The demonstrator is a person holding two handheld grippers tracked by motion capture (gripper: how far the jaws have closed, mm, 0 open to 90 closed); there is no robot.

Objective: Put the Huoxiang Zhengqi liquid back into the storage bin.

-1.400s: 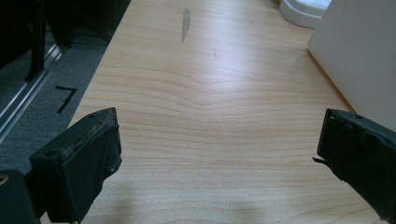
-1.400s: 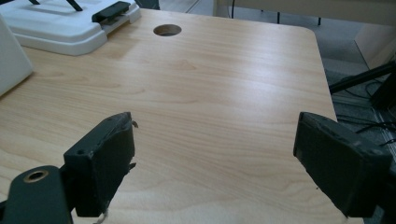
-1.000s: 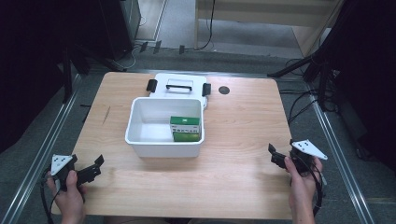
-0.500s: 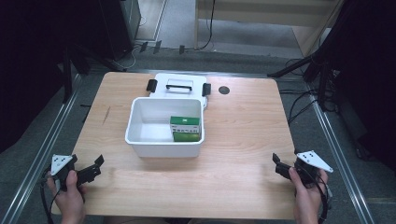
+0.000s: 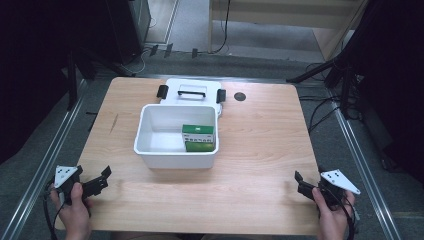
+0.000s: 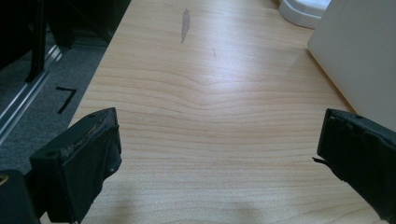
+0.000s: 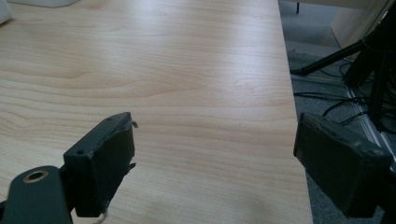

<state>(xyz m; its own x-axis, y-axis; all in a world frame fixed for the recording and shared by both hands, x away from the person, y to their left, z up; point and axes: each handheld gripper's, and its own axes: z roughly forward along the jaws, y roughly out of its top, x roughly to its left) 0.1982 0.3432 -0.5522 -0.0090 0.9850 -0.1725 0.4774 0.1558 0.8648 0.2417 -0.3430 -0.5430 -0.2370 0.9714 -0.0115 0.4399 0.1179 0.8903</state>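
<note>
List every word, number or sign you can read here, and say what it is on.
"7": a black mark on the grey floor beside the table, seen in the left gripper view.
Green box in the white bin: pale label panels, print too small to read.
Nothing else legible.

This looked like a lab or recording studio rather than a home. A bare wooden table (image 5: pixel 260 150) stood on grey carpet (image 5: pixel 30 165), fenced on both sides by metal rails (image 5: pixel 55 145) — the kind used for rig frames. Black stand legs (image 5: pixel 320 70) reached in at the upper right of the high view, and loose cables (image 5: pixel 320 115) trailed over the floor beside them. The upper corners of that view were blacked out — dark screening, apparently. Pale wooden furniture (image 5: pixel 300 20) sat along the top edge.
</note>
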